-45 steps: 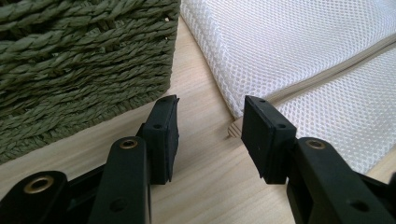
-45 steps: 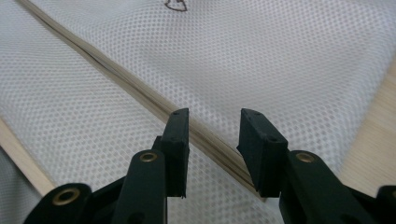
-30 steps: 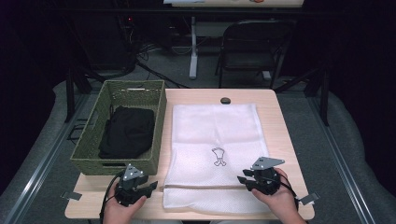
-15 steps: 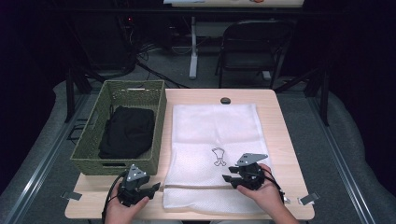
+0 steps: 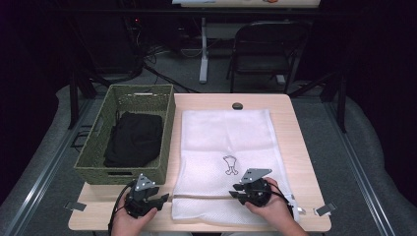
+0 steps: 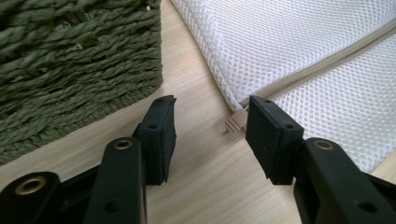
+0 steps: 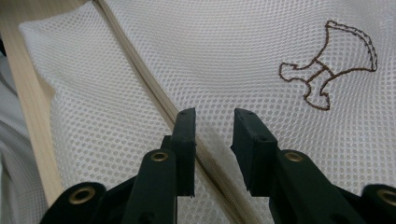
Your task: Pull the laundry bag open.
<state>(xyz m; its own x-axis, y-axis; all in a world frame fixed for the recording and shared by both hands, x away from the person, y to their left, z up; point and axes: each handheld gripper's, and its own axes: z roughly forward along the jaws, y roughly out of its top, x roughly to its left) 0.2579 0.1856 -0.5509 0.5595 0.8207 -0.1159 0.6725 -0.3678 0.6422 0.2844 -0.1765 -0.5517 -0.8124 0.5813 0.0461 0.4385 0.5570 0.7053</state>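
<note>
Mesh bag: I see the white mesh laundry bag [image 5: 223, 147] lying flat along the middle of the surface [image 5: 305, 167], its zipper [image 5: 206, 196] running parallel to the near edge.
Left hand-held gripper: my left hand-held gripper [image 5: 160, 199] sits at the bag's near-left corner, jaws partly apart, the beige zipper end [image 6: 236, 122] just beside one pad, nothing gripped.
Right hand-held gripper: my right hand-held gripper [image 5: 237, 191] hovers over the zipper line, jaws just narrowed, clamping nothing.
Basket: the green woven basket [image 5: 93, 160] at the left edge holds dark clothing [image 5: 133, 139].
</note>
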